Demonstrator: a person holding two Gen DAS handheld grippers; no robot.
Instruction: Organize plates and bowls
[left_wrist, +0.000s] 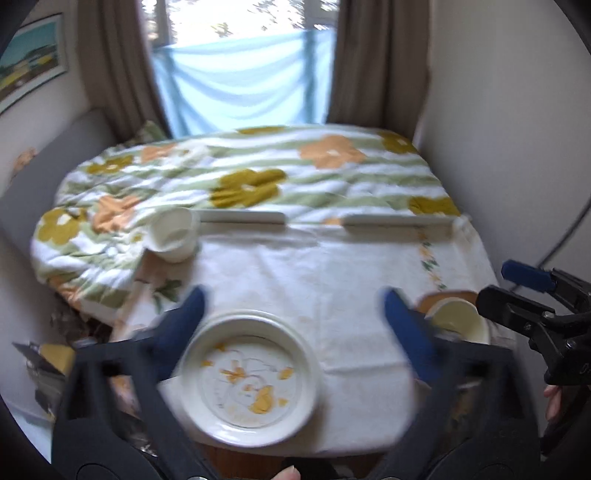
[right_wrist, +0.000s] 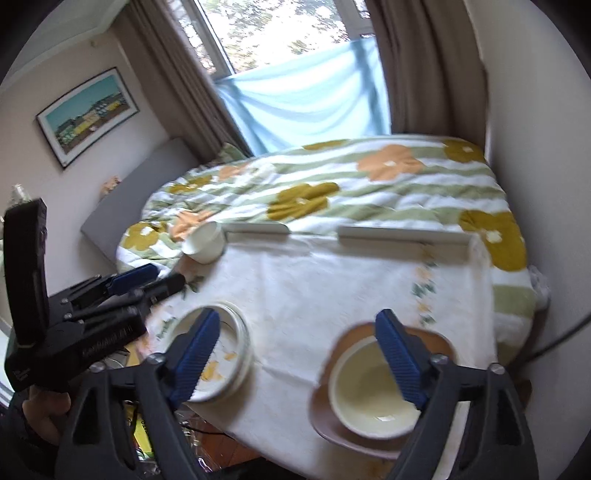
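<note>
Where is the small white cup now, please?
The small white cup stands at the table's far left, beside the floral blanket, beyond the flowered plate.

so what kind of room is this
Probably a bedroom used as an eating spot: a cloth-covered table butts against a bed with a floral duvet, below a curtained window, with a framed picture on the wall.

The tabletop (right_wrist: 314, 295) wears a matt white woven cloth with faint floral print. The plate (left_wrist: 251, 373) looks like glazed ceramic, smooth and softly glossy, with yellow painted marks. The cream bowl (right_wrist: 369, 398) is smooth and shiny inside; the plate under it (right_wrist: 325, 413) has a dull pinkish-brown finish. The far white cup (right_wrist: 205, 243) seems matt. The right hand-held gripper (right_wrist: 299, 358) has ribbed blue rubbery pads (right_wrist: 397, 354) on matt black plastic arms with metal screws. The flowered quilt (right_wrist: 351, 192) is soft, puckered fabric.
</note>
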